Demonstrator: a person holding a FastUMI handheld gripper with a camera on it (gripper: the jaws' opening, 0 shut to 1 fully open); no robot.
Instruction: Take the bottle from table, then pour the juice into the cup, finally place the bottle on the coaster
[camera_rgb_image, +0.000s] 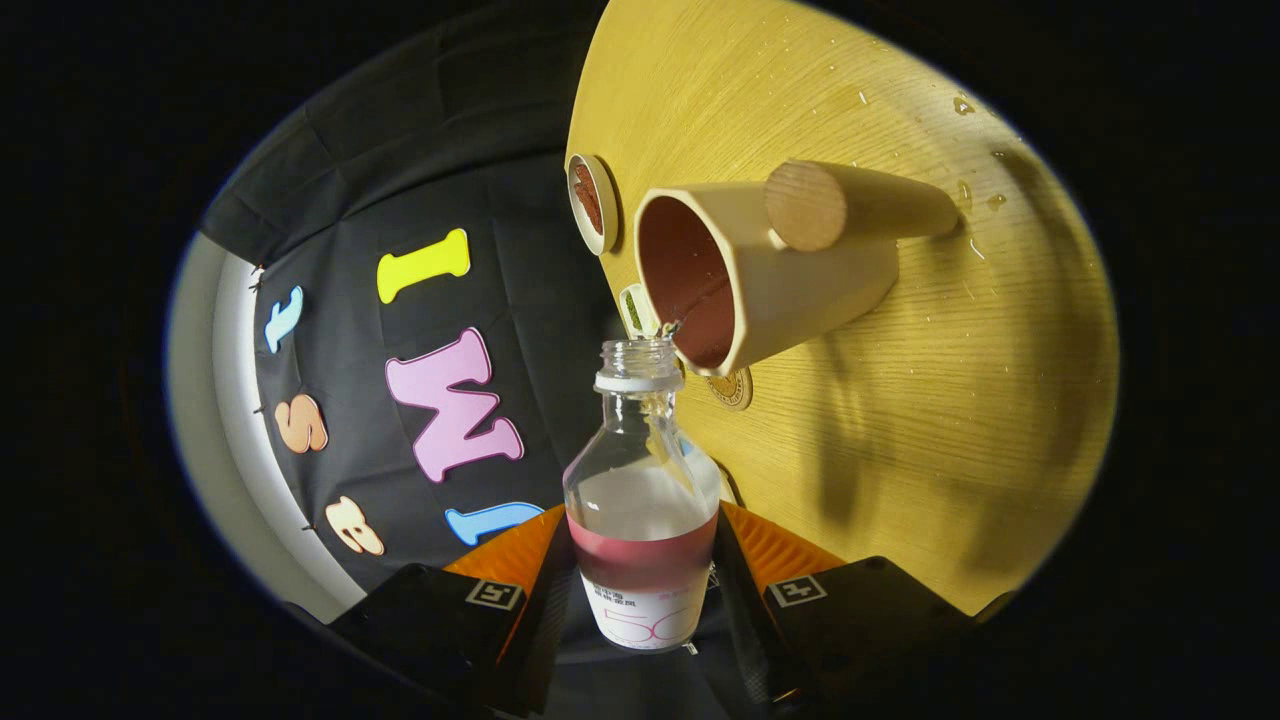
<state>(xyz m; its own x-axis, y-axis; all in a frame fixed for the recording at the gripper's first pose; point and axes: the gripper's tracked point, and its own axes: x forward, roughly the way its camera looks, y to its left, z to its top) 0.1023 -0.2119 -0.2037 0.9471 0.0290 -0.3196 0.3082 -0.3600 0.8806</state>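
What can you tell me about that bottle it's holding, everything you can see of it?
The bottle is clear, glass or plastic by the look, with a rounded body, a narrow neck ringed by a white collar, and no cap. A white label wraps its base. A little reddish juice lies in it. The gripper is shut on it, one finger against each side. It is tipped towards the beige cup on the wooden table, its open mouth at the cup's rim; the cup's inside looks reddish.

Cloth-walled test booth, wooden table
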